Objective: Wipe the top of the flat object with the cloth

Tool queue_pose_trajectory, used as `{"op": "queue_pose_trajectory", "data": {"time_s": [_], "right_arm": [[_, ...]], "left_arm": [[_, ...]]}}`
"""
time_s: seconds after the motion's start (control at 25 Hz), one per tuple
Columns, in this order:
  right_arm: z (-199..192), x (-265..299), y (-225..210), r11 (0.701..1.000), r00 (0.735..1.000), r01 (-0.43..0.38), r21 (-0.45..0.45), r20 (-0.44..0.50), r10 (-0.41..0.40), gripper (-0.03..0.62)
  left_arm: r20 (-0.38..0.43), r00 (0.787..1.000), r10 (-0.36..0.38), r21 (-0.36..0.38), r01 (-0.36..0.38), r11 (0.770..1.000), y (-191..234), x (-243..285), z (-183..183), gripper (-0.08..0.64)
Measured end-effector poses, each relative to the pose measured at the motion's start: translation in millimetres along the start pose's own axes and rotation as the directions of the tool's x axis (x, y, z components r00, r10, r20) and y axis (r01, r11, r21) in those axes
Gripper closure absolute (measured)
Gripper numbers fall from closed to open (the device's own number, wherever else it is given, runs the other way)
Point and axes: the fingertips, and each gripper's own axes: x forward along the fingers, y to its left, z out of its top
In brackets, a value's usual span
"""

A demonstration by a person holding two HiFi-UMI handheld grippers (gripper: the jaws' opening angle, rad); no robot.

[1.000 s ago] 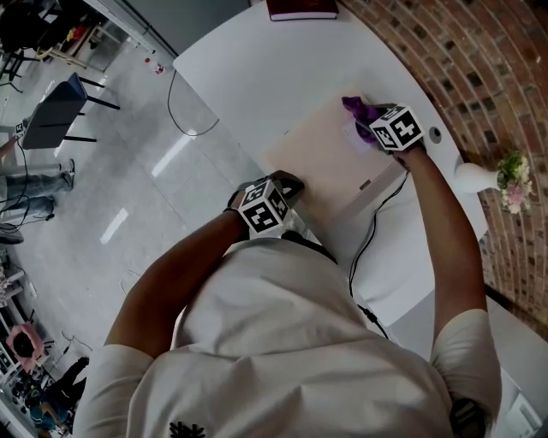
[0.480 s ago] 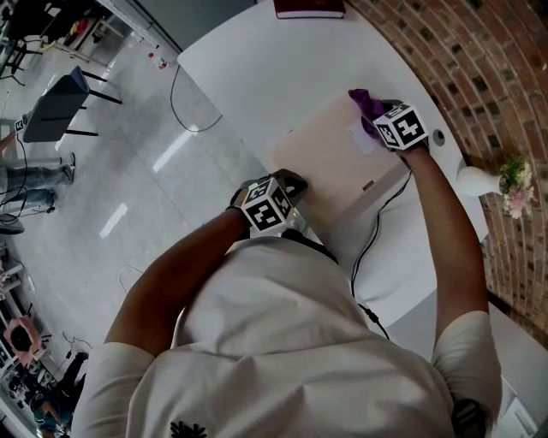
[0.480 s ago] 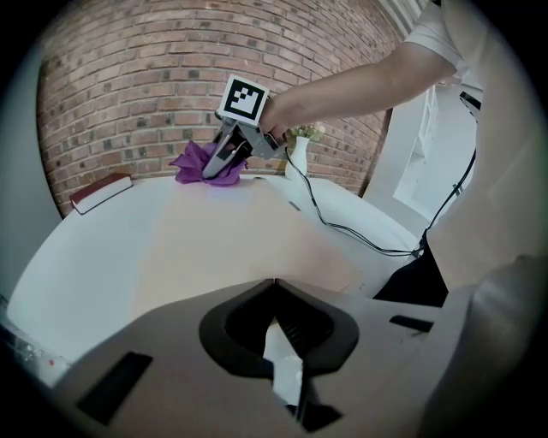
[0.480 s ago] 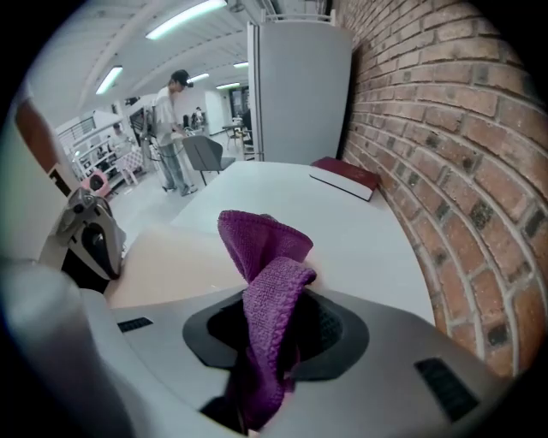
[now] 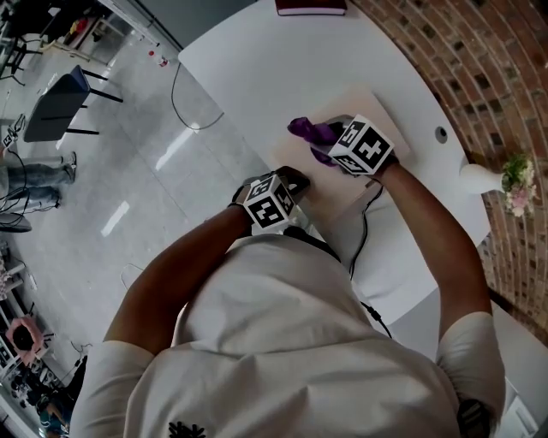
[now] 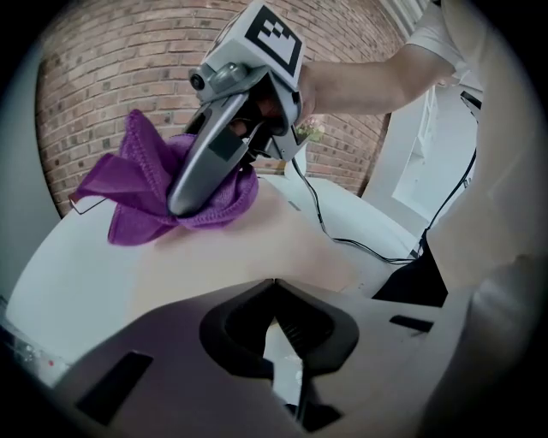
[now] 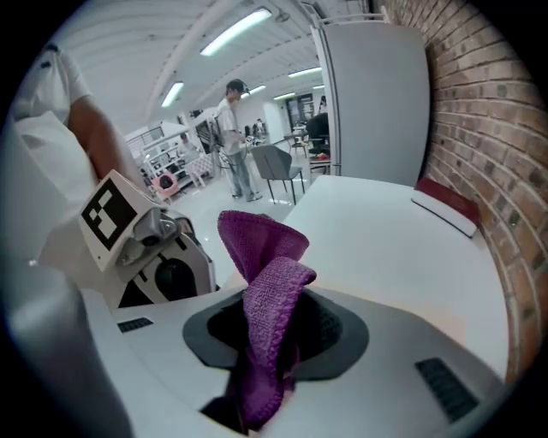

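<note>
A pale beige flat object (image 5: 378, 113) lies on the round white table (image 5: 257, 60). My right gripper (image 5: 330, 139) is shut on a purple cloth (image 5: 308, 132) and holds it down on the object's top, near its left side. In the right gripper view the cloth (image 7: 265, 287) sticks up from between the shut jaws of my right gripper (image 7: 270, 342). My left gripper (image 5: 289, 181) is shut at the object's near corner. In the left gripper view, beyond the left gripper (image 6: 274, 287), the cloth (image 6: 141, 192) lies bunched on the beige surface (image 6: 265, 244) under the right gripper (image 6: 224, 145).
A dark red book (image 5: 312, 8) lies at the table's far edge. A white vase with flowers (image 5: 503, 180) stands by the brick wall (image 5: 479, 60). A black cable (image 5: 366, 244) runs off the table's near side. A chair (image 5: 56, 107) and people (image 7: 233, 137) are on the floor beyond.
My right gripper has dragged the cloth from the object's far right corner leftward across its top. The left gripper has stayed at the near corner.
</note>
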Motion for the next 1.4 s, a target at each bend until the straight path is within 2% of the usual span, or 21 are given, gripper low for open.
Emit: {"op": "queue_pose_trajectory", "data": {"time_s": [0.12, 0.24, 0.52, 0.92, 1.16, 1.4], "right_arm": [[11.3, 16.7, 31.8, 0.995, 0.995, -0.097, -0.018, -0.004, 0.097, 0.457], [13.8, 33.4, 51.4, 0.986, 0.987, -0.159, -0.041, -0.033, 0.157, 0.457], [8.4, 51.7, 49.9, 0.978, 0.976, -0.209, 0.005, -0.066, 0.209, 0.457], [-4.7, 32.1, -15.7, 0.986, 0.99, -0.131, 0.103, -0.045, 0.136, 0.457], [-17.1, 11.0, -78.8, 0.989, 0.998, -0.017, 0.148, -0.054, 0.025, 0.457], [-31.1, -8.3, -135.2, 0.98, 0.993, 0.096, 0.174, -0.083, -0.082, 0.457]], "left_arm": [[0.002, 1.0, 0.006, 0.005, -0.006, 1.0, -0.4, 0.5, 0.7, 0.535], [0.005, 1.0, 0.019, 0.016, -0.019, 1.0, -0.7, 0.7, 0.5, 0.535], [0.014, 1.0, 0.027, 0.011, -0.027, 1.0, -0.1, -0.8, -1.4, 0.535], [0.028, 0.999, 0.033, -0.016, -0.033, 0.999, 1.3, -2.4, -0.9, 0.535], [0.028, 0.999, 0.038, -0.02, -0.037, 0.999, 2.3, -0.9, -0.2, 0.535], [0.032, 0.999, 0.041, -0.036, -0.04, 0.999, 2.8, 0.5, -0.2, 0.535]]}}
